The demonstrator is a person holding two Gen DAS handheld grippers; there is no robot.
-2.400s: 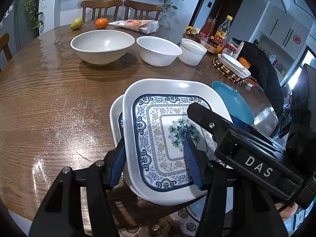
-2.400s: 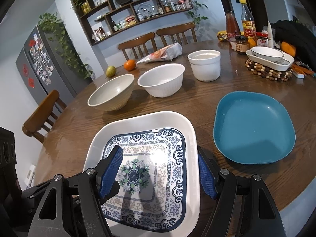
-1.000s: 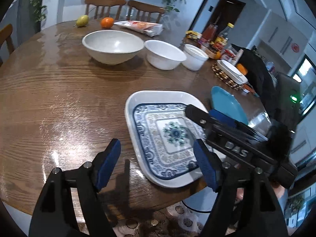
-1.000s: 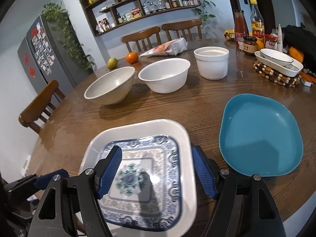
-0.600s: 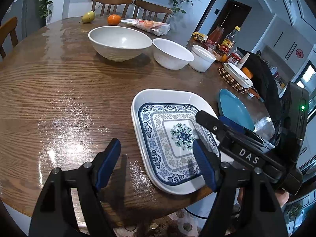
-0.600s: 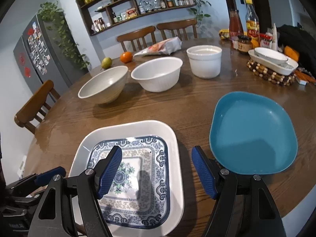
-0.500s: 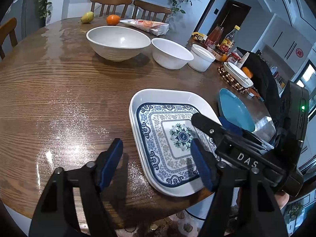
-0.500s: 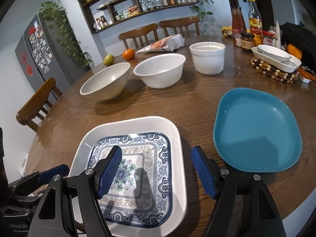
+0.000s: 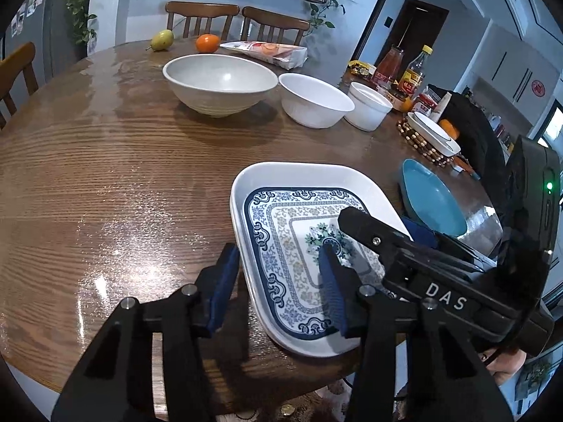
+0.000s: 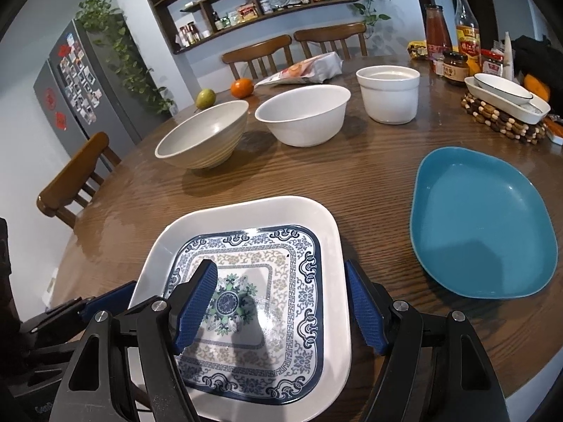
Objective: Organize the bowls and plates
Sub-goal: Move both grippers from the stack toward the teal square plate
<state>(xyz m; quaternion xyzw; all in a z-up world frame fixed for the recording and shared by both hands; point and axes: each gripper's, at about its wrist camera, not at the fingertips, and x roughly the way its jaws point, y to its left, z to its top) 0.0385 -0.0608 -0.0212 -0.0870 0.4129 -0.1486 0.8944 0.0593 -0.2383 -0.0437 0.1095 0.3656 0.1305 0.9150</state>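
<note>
Wooden table (image 10: 369, 183) under everything, and the patterned square plate (image 10: 281, 242) lies flat between both tools. The left gripper (image 9: 278, 281) just closed in to straddle its left rim; can't tell if the pads press yet. The right gripper (image 10: 278, 307) sits half open over its right rim, gripping nothing. The blue plate (image 10: 482, 225) lies right of those jaws.

"DAS" on the right claw (image 9: 380, 242)

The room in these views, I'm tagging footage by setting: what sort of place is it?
Most likely a home dining area: a round wooden table with dining chairs, a fridge covered in magnets and photos, and wall shelves of jars.
</note>
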